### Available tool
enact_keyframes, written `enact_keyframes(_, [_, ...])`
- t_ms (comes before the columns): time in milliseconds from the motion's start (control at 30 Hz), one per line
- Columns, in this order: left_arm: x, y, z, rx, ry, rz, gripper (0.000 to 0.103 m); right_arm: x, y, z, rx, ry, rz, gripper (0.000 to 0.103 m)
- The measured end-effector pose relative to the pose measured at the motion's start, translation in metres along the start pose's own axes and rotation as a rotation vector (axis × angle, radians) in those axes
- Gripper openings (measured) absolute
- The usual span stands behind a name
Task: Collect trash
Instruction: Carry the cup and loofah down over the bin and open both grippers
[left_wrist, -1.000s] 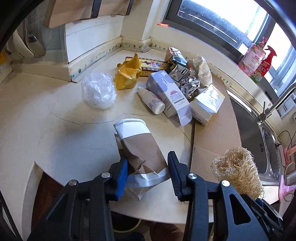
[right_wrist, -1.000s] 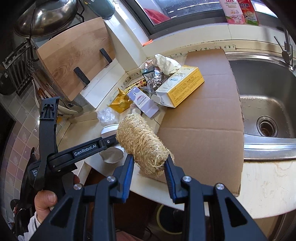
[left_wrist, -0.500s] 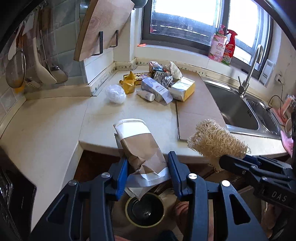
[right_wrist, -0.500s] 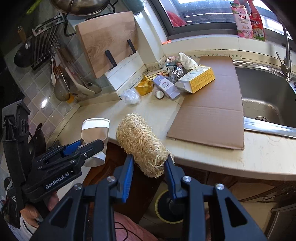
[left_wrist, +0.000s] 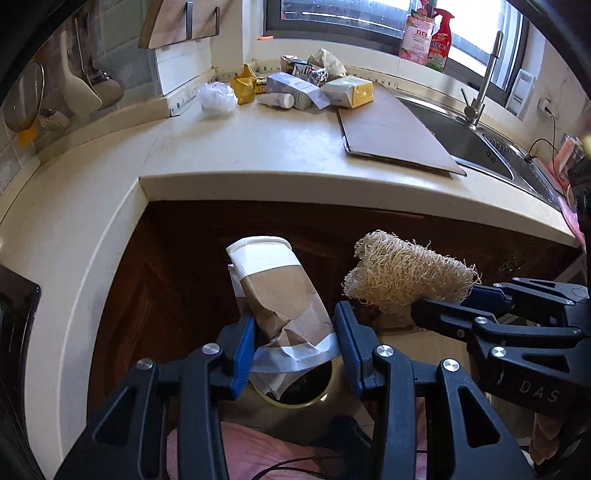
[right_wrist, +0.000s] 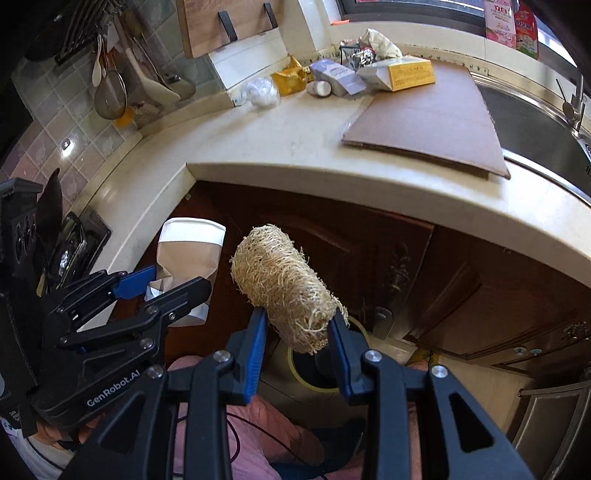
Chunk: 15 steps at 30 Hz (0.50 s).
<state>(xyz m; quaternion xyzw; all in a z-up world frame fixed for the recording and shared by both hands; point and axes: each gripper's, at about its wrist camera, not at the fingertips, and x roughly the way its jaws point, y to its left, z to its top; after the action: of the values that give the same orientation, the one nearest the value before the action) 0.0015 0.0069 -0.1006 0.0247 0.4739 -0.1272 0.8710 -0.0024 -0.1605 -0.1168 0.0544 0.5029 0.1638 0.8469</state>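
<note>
Below the counter (left_wrist: 295, 184) edge, in front of the dark cabinet doors, both grippers hang over a round bin (right_wrist: 325, 373) on the floor. The left gripper (left_wrist: 295, 350) has its fingers clenched on a crumpled paper cup (left_wrist: 280, 291), whose torn bottom dangles right above the bin mouth. The right gripper (right_wrist: 297, 339) has its fingers clamped on a loofah sponge (right_wrist: 284, 291), gripped only near its lower end, with the rest sticking up toward 12 o'clock.

From where I stand, the worry is the narrow bin opening. The two loads sit just beside each other, the sponge at about 3 o'clock from the cup, and if both are let go together they could knock and bounce off the rim onto the floor. The sponge is light and springy, so it might snag on a finger pad instead of dropping. The cup's ragged edge could likewise catch.

More trash (left_wrist: 295, 88) waits on the counter's far corner, at 12 o'clock, beside a sheet of cardboard (left_wrist: 391, 133).
</note>
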Motion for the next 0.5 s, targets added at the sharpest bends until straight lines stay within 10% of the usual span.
enact_keyframes(500, [0.105, 0.002, -0.06, -0.042, 0.235, -0.003, 0.04, 0.111, -0.044, -0.044, 0.069, 0.268, -0.002, 0.033])
